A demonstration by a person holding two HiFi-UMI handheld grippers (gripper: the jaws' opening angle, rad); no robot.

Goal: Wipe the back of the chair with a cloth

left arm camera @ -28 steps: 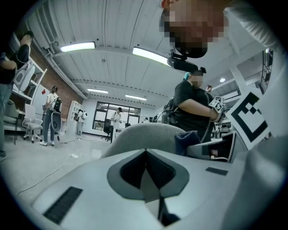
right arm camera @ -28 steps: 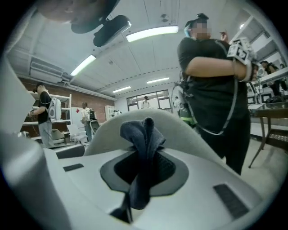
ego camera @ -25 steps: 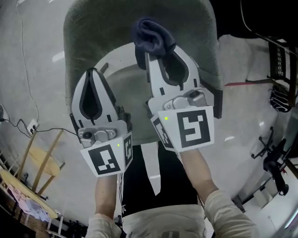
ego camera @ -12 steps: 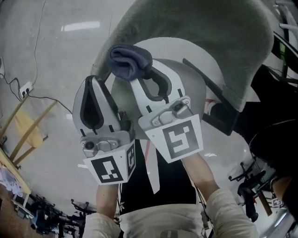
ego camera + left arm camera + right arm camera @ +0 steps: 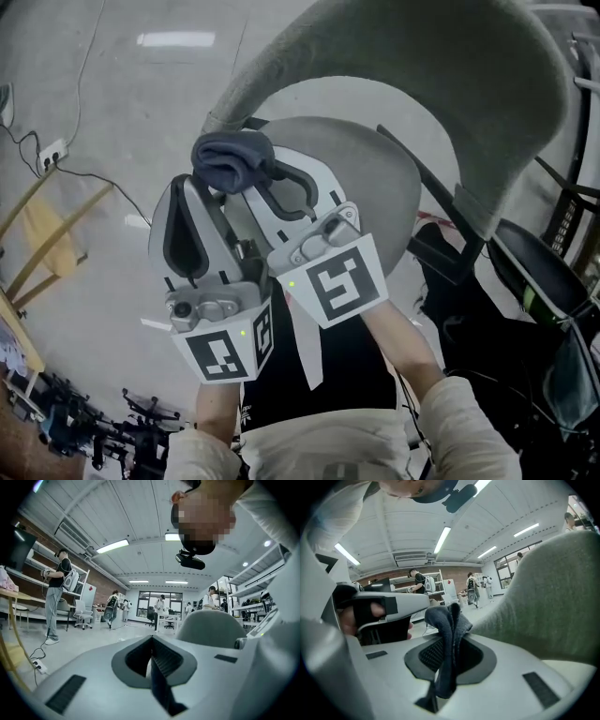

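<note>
As we look down in the head view, the cloth [image 5: 232, 159], pinched in the right tongs [image 5: 242, 176], has slid from the middle of the chair back [image 5: 422, 56] to its left end, so we judge one wiping pass done. In the left gripper view, the left tongs [image 5: 151, 644] are pressed together, empty. In the right gripper view, the cloth [image 5: 449, 625] sits just beside the chair back [image 5: 553, 597].

The grey, glossy floor [image 5: 122, 103] carried a white power strip [image 5: 52, 150] at the left, with thin cables [image 5: 84, 70] trailing across the concrete to it, and the slanted wooden legs [image 5: 42, 239] of some furniture stood close by. The chair [image 5: 403, 66] rose above the floor, its feet hidden. In the left gripper view, white office chairs [image 5: 83, 616] and a standing person [image 5: 55, 597] were on it farther off.
</note>
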